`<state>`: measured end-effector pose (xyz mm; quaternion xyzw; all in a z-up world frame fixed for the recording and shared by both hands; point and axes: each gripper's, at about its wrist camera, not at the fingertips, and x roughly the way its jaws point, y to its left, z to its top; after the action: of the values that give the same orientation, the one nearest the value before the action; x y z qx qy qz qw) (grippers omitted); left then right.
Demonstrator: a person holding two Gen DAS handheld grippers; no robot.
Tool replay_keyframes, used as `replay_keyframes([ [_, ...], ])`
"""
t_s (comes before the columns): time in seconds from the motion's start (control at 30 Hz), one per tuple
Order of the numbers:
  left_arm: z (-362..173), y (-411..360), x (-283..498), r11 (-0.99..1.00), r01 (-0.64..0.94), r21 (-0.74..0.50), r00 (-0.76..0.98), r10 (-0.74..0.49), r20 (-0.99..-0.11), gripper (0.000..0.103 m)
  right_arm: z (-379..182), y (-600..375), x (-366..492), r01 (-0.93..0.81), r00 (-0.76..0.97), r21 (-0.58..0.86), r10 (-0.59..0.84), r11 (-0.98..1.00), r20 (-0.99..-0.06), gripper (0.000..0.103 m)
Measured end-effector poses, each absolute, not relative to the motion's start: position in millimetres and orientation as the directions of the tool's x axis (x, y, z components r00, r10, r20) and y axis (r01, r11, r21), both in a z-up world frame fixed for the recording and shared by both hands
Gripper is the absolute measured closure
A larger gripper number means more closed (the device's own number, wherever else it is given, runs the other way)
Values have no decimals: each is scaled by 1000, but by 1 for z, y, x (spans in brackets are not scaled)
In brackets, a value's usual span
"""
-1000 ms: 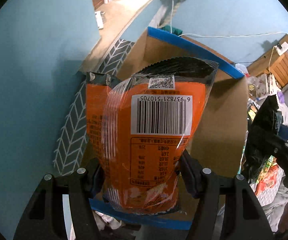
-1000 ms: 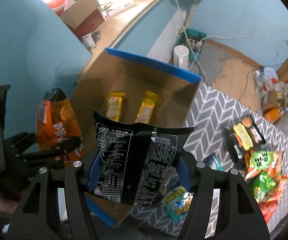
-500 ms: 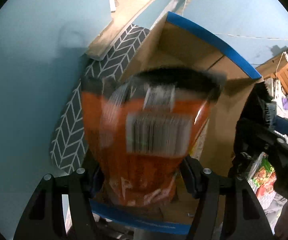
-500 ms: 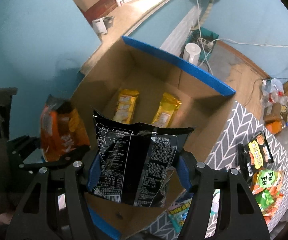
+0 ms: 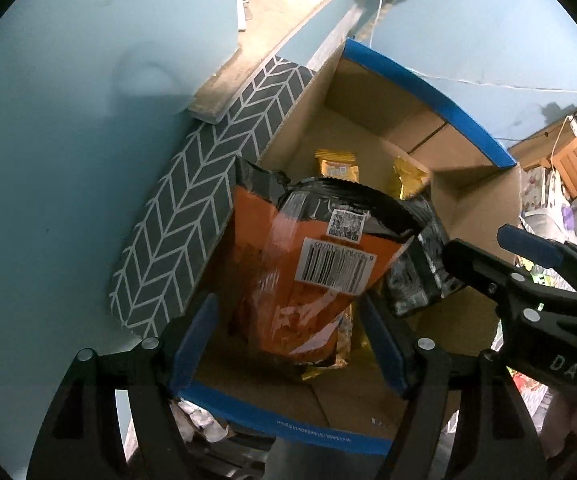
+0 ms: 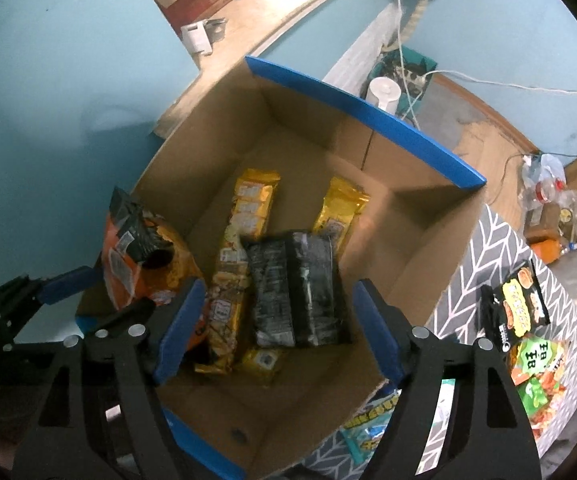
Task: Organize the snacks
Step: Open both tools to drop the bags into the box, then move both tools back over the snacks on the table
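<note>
An open cardboard box (image 6: 428,232) with blue-taped flaps holds several yellow snack packs (image 6: 254,200). My left gripper (image 5: 288,344) is open above the box's near left side; an orange snack bag (image 5: 308,280) lies loose between its fingers, inside the box. It also shows in the right wrist view (image 6: 136,256). My right gripper (image 6: 274,336) is open over the box; a black snack bag (image 6: 296,292) lies below it on the yellow packs. The black bag also shows in the left wrist view (image 5: 416,280).
The box stands on a grey chevron-patterned surface (image 5: 176,232). More snack bags (image 6: 528,336) lie on that surface to the right of the box. A teal wall is on the left, a wooden ledge (image 6: 248,28) behind, and cables and a white cup (image 6: 384,92) beyond the box.
Both grippers moved over the box and opened. The orange bag dropped from the left gripper and the black bag from the right gripper into the box.
</note>
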<state>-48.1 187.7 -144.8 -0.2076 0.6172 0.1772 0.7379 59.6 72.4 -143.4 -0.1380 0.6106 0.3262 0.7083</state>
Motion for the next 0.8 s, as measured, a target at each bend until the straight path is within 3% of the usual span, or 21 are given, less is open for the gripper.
replay_keyframes([
  [0.8, -107, 122, -26, 907, -400, -129, 219, -42, -975, 28, -112, -32, 56, -501, 133, 157, 255, 851, -958, 26],
])
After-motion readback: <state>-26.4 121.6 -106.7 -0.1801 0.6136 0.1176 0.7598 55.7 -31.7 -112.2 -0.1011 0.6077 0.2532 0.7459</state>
